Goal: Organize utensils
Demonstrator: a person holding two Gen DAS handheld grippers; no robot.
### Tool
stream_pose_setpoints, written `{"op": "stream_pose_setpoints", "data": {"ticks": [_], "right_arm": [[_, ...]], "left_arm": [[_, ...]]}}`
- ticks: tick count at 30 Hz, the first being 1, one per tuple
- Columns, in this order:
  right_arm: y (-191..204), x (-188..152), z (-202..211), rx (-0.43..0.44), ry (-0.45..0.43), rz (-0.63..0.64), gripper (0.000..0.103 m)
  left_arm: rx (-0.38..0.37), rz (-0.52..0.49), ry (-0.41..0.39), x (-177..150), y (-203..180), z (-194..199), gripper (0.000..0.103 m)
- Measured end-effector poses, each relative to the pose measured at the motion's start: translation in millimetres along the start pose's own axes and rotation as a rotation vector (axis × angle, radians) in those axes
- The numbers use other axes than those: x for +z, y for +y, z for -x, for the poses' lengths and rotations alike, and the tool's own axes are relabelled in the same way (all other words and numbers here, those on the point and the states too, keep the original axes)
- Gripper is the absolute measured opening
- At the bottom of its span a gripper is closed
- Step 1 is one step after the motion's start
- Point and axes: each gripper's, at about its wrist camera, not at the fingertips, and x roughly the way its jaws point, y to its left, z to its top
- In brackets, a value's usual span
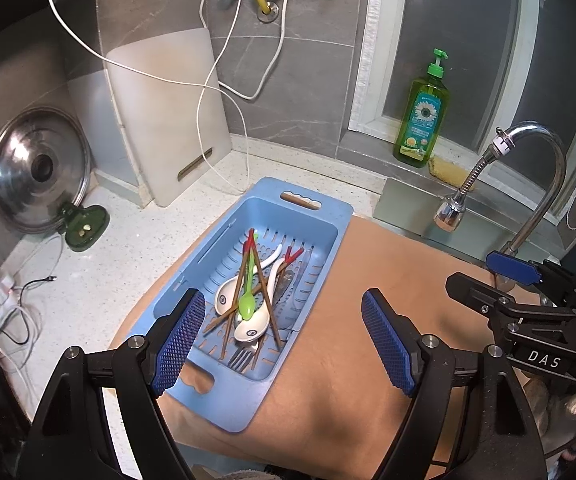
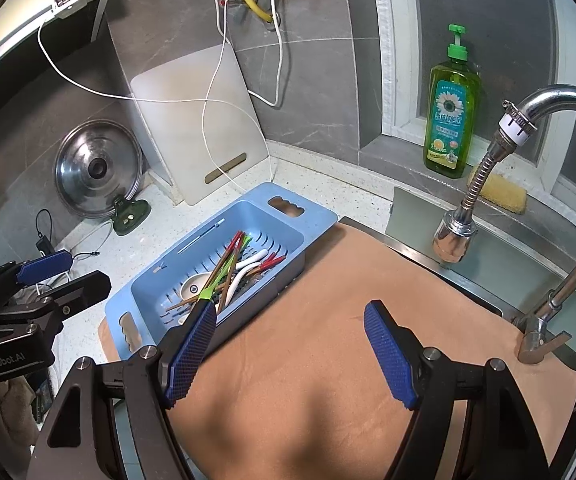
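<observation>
A blue slotted drain basket (image 1: 320, 216) (image 2: 316, 216) lies on the counter, partly over an orange mat (image 1: 368, 288) (image 2: 348, 280). Inside it is a jumble of utensils: a green spoon (image 1: 247, 305), white ceramic spoons (image 1: 250, 330) (image 2: 192, 286), red-tipped chopsticks (image 1: 266, 304) (image 2: 232, 252) and a metal fork (image 1: 242, 358). My left gripper (image 1: 284, 340) stands open above the basket's near end, nothing between its fingers. My right gripper (image 2: 290, 354) is open over the mat, just right of the basket. Each gripper shows at the other view's edge.
A white cutting board (image 1: 168, 120) (image 2: 200, 128) and a steel pot lid (image 1: 36, 172) (image 2: 98, 170) lean at the back wall. White cables (image 1: 204, 92) dangle there. A green soap bottle (image 1: 422, 116) (image 2: 452, 112), yellow sponge (image 2: 498, 194) and a tap (image 1: 528, 184) (image 2: 528, 168) stand right, over the sink.
</observation>
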Motion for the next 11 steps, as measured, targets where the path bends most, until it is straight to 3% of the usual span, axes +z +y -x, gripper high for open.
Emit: {"op": "stream_pose_setpoints", "data": {"ticks": [11], "right_arm": [[-4.0,-3.4,-0.6,-0.006,0.005,0.0,0.073]], "left_arm": [[-0.028,-0.006,-0.036,0.2,-2.7,6.7,0.081]]}}
